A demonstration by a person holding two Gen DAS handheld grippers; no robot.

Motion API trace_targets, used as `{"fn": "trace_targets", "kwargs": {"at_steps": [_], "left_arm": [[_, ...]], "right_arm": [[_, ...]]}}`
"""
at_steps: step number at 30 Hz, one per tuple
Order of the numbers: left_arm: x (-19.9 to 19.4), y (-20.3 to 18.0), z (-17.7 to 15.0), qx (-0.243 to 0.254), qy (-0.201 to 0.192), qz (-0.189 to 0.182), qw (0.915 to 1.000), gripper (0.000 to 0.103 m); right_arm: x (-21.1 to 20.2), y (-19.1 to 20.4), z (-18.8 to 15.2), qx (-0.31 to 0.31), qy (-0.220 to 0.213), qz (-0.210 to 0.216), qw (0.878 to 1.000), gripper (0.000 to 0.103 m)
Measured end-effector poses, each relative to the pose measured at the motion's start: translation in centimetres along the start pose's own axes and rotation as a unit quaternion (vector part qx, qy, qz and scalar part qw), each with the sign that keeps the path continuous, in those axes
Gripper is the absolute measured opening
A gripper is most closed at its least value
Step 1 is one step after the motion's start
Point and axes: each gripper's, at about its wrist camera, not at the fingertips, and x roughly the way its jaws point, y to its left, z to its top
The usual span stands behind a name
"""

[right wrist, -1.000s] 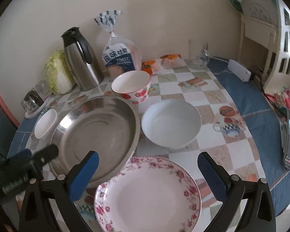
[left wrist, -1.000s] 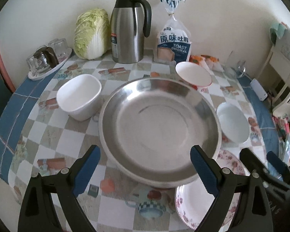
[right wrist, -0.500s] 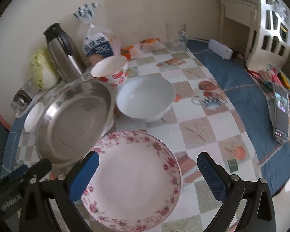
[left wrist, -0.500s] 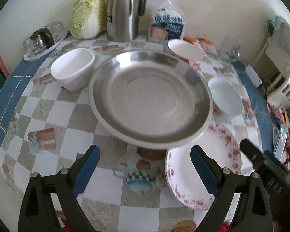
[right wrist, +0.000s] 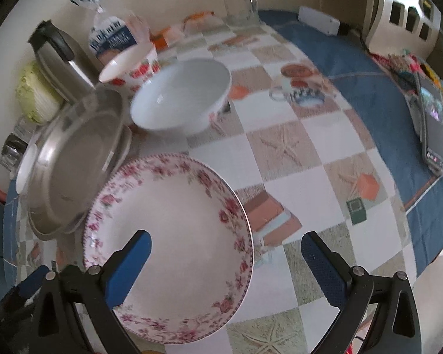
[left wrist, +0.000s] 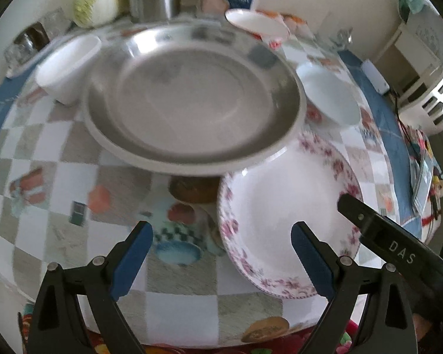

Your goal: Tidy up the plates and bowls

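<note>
Right wrist: three bowls, one floral plate [right wrist: 168, 233], one steel dish [right wrist: 73, 162]; both grippers wide, holding nothing.

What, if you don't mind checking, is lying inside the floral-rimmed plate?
The floral-rimmed plate looks empty: bare white centre. The right gripper's left finger covers part of its near side, so that patch stays unseen.

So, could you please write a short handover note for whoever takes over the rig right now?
Left hand-held gripper: open, holding nothing.
Right hand-held gripper: open, holding nothing, above the floral plate.
On the table: steel plate, its rim overlapping the floral plate; white bowl beside them; floral bowl behind; small white bowl on the steel plate's far side.
Done: nothing stacked yet.
Left: group the plates and nest the bowls.
</note>
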Motion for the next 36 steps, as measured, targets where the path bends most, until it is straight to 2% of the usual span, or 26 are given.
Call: {"fn": "trace_targets", "kwargs": {"at_steps": [8,10,12,14,17,20,21,23,25,29,31,33,36], "left_arm": [[2.0,-0.4,-0.1,-0.007,0.019,-0.004,0.9998,0.095],[2.3,-0.4,0.0,-0.01,0.023,-0.005,0.9997,0.095],[2.5,-0.3,0.2,-0.013,0.025,-0.008,0.9996,0.095],[2.9,-0.2,0.4,-0.016,0.028,0.001,0.9995,0.095],[3.4,-0.4,0.7,-0.009,0.037,-0.004,0.9993,0.095],[3.9,-0.5,0.8,-0.007,0.041,0.002,0.9991,0.095],[4.0,-0.5,0.9,-0.008,0.041,0.002,0.9991,0.095],[4.1,-0.5,1.0,-0.012,0.041,-0.001,0.9991,0.093],[4.3,-0.4,1.2,-0.018,0.042,-0.004,0.9989,0.088],[4.7,0.3,1.6,-0.031,0.05,-0.008,0.9983,0.088],[4.7,0.4,1.8,-0.029,0.047,-0.009,0.9984,0.083],[4.6,0.6,1.8,-0.027,0.044,-0.006,0.9987,0.071],[4.6,1.0,1.9,-0.033,0.037,-0.007,0.9988,0.06]], "right_arm": [[1.2,-0.7,0.0,0.006,0.02,0.001,1.0,0.103],[1.3,-1.0,0.0,0.009,0.019,0.004,1.0,0.099],[1.6,-1.1,0.2,0.011,0.019,0.007,1.0,0.091],[1.8,-1.6,0.3,0.017,0.016,0.01,1.0,0.087],[2.1,-2.3,0.5,0.034,0.016,0.026,0.999,0.071],[2.3,-2.9,0.6,0.043,0.017,0.042,0.998,0.062],[2.4,-3.3,0.8,0.046,0.016,0.047,0.998,0.055],[2.5,-3.6,0.9,0.052,0.016,0.052,0.997,0.047],[2.6,-4.0,1.0,0.056,0.018,0.06,0.996,0.042],[3.0,-3.8,1.0,0.056,0.025,0.086,0.994,0.033],[3.0,-4.0,1.0,0.055,0.024,0.088,0.994,0.032],[3.0,-4.3,1.0,0.06,0.025,0.09,0.994,0.027],[3.0,-5.2,0.9,0.074,0.026,0.096,0.992,0.019]]}}
